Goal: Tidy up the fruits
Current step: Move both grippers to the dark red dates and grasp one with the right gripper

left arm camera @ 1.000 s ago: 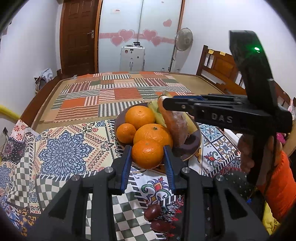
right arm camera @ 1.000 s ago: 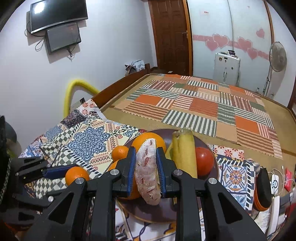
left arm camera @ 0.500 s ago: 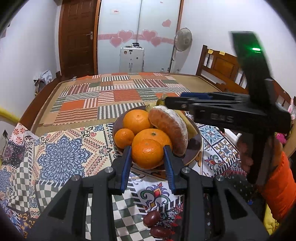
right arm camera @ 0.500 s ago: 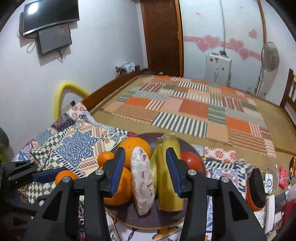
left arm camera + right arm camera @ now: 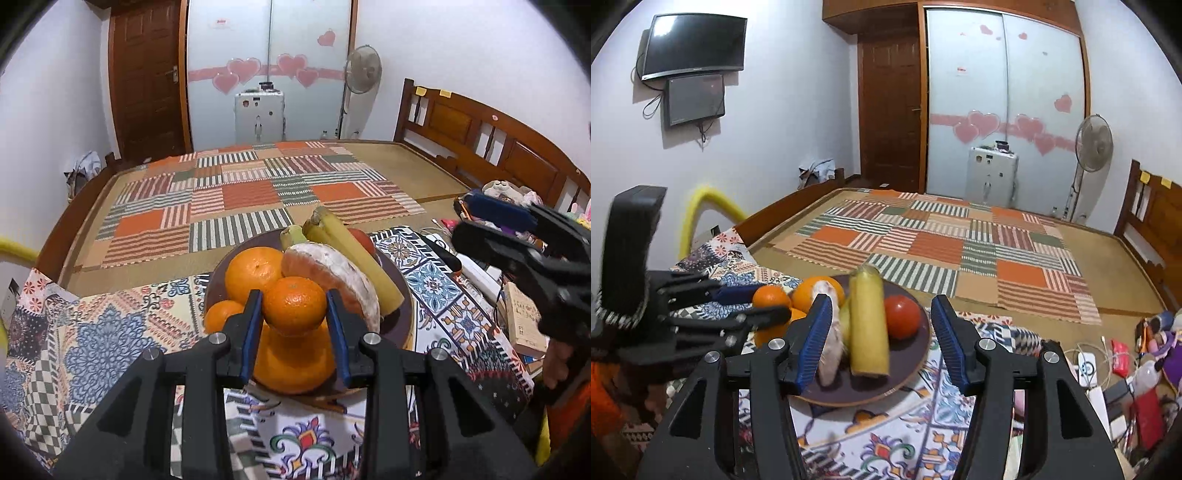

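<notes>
Your left gripper (image 5: pixel 294 314) clasps a small round orange mandarin (image 5: pixel 294 305) at its widest part, above the dark round plate (image 5: pixel 404 317). It looks light, firm and thin-skinned, so squeeze gently. Your right gripper (image 5: pixel 881 341) is wide apart, holding nothing.

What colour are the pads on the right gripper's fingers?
Blue pads, with black fingers; clearest in the right wrist view.

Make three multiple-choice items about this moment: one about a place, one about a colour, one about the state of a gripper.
1. Where is the tomato?
A. on the plate
B. on the striped mat
C. in the right gripper

2. What colour is the fruit in the left gripper?
A. green
B. orange
C. red

3. How is the right gripper?
A. shut on the banana
B. shut on the tomato
C. open

Answers: A, it lies on the dark plate beside the banana; B, both pads press a tangerine; C, the blue pads stand wide apart.
</notes>
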`<state>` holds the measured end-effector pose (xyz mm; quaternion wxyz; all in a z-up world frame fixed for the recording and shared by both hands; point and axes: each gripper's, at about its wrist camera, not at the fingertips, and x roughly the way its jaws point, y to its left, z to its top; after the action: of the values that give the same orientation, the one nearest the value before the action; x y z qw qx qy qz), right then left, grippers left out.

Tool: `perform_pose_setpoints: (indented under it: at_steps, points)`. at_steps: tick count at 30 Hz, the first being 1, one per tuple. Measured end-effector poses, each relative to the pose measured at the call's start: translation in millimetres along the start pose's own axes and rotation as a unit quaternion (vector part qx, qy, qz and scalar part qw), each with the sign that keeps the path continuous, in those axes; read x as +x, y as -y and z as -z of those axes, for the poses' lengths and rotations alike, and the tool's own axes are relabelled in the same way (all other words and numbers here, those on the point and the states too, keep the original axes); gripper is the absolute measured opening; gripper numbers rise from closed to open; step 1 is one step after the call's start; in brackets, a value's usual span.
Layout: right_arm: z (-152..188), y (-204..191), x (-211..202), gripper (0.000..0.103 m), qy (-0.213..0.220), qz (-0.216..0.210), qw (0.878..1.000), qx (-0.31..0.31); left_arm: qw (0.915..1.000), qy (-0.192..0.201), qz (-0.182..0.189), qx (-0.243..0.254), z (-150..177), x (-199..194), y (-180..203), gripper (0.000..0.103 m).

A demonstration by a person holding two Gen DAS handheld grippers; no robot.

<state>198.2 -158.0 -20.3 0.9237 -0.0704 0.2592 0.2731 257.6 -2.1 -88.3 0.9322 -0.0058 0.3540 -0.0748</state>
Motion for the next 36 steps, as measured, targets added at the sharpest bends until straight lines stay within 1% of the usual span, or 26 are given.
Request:
perform_pose_setpoints:
  at_steps: [3, 9, 11, 13, 18, 25, 33, 35, 36]
  points:
    - [7.1, 9.7, 4.5, 0.053, -0.005, 0.001, 1.0, 0.01, 0.9999, -0.01, -0.002, -0.002, -3.6, 10.5, 0.4, 0.034]
    - [17.7, 18.0, 10.3, 0.053, -0.014, 0.0, 1.0, 0.018, 0.9998, -0.014, -0.008, 0.009, -5.2, 17.3, 4.5, 0.034]
    - [19.9, 18.0, 10.1, 0.053, -0.015, 0.0, 1.0, 0.017, 0.9997, -0.017, -0.007, 0.014, -5.8, 19.3, 6.4, 0.039]
    - [21.3, 17.7, 7.8, 0.053, -0.015, 0.0, 1.0, 0.016, 0.9996, -0.022, -0.004, 0.016, -4.2, 20.4, 7.5, 0.042]
    - [20.4, 11.9, 0.6, 0.053, -0.012, 0.0, 1.0, 0.012, 0.9997, -0.02, -0.005, 0.016, -0.6, 16.2, 7.9, 0.042]
    - [18.9, -2.9, -16.2, 0.053, -0.006, -0.004, 1.0, 0.009, 0.9999, 0.0, -0.01, 0.005, 7.2, -18.1, 4.0, 0.042]
    - [20.0, -29.3, -40.9, 0.053, 0.001, -0.014, 1.0, 0.005, 0.999, 0.037, -0.024, -0.006, 27.1, -84.4, -3.4, 0.042]
    - [21.6, -38.5, -48.4, 0.056, 0.005, -0.016, 1.0, 0.002, 0.9985, 0.046, -0.026, -0.013, 34.0, -99.9, -6.4, 0.043]
    - [23.0, -41.4, -50.5, 0.06, 0.008, -0.016, 1.0, 0.002, 0.9983, 0.049, -0.027, -0.017, 36.8, -105.7, -8.0, 0.043]
